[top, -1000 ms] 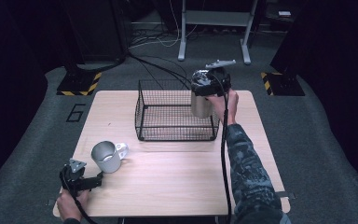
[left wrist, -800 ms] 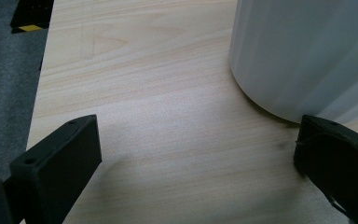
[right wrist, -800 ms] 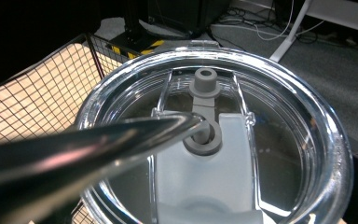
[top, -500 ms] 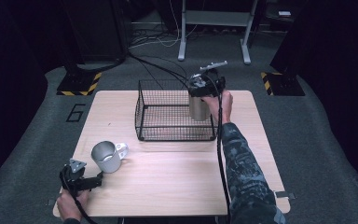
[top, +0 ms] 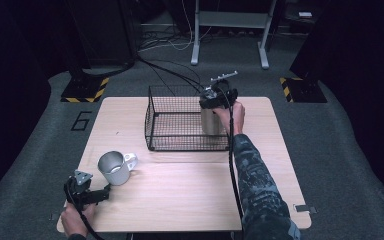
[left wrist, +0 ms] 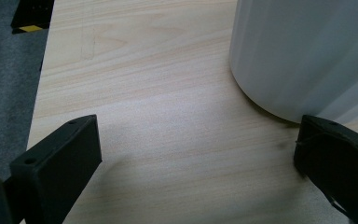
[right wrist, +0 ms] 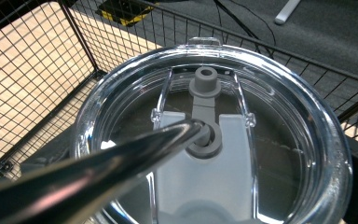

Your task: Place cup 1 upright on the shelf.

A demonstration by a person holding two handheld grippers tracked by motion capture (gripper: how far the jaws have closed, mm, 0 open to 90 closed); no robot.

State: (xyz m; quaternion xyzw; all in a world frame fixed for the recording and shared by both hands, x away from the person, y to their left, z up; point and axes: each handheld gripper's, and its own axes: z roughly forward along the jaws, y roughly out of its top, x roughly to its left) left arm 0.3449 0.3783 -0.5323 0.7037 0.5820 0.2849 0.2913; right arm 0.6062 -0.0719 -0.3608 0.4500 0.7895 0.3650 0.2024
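While your right gripper (top: 215,102) clamped the lidded tumbler (top: 211,120) over the basket (top: 180,141) at frame centre, lowering it upright was advisable; left gripper (top: 100,194) sat open.

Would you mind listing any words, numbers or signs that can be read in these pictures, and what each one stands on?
"6": a dark numeral on the grey floor, left of the table.
The yellow-and-black striped floor markers carry no text.
The metal mug, the lidded tumbler and the wire basket show no readable labels.
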